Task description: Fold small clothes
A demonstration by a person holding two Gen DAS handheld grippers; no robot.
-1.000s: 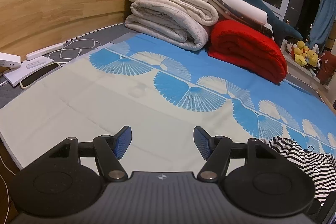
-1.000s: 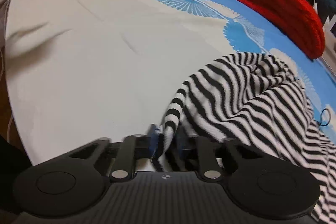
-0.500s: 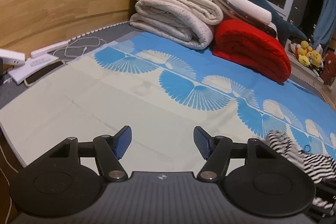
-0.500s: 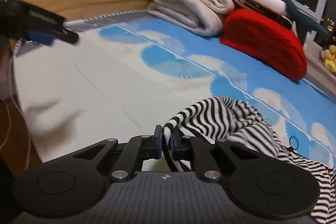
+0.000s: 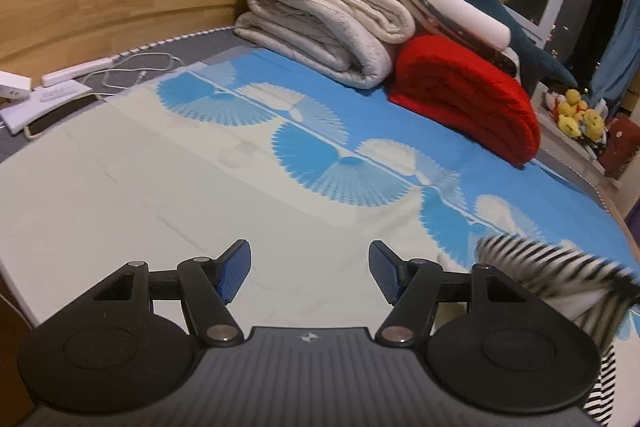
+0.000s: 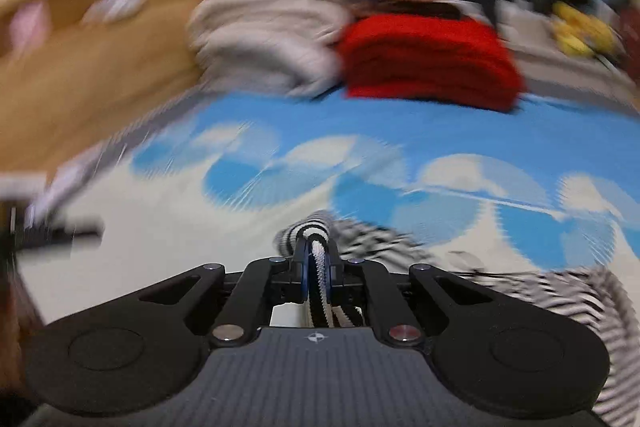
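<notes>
Striped top (image 6: pixel 318 259) hangs pinched between the pressed-together right tongs (image 6: pixel 317 269), its bulk trailing onto the bed sheet (image 5: pixel 140 195) at right. Left tongs (image 5: pixel 310 269) hover spread and empty over bare sheet. Step in hand looks like lifting the garment to spread it; next, the left tongs need an opposite edge. Folded blankets (image 5: pixel 328 27) lie beyond.

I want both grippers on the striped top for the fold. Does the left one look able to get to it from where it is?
Probably yes. The left gripper is open with nothing between its fingers, and only bare bedsheet lies between it and the striped top, which the right gripper holds up beside it.
</notes>
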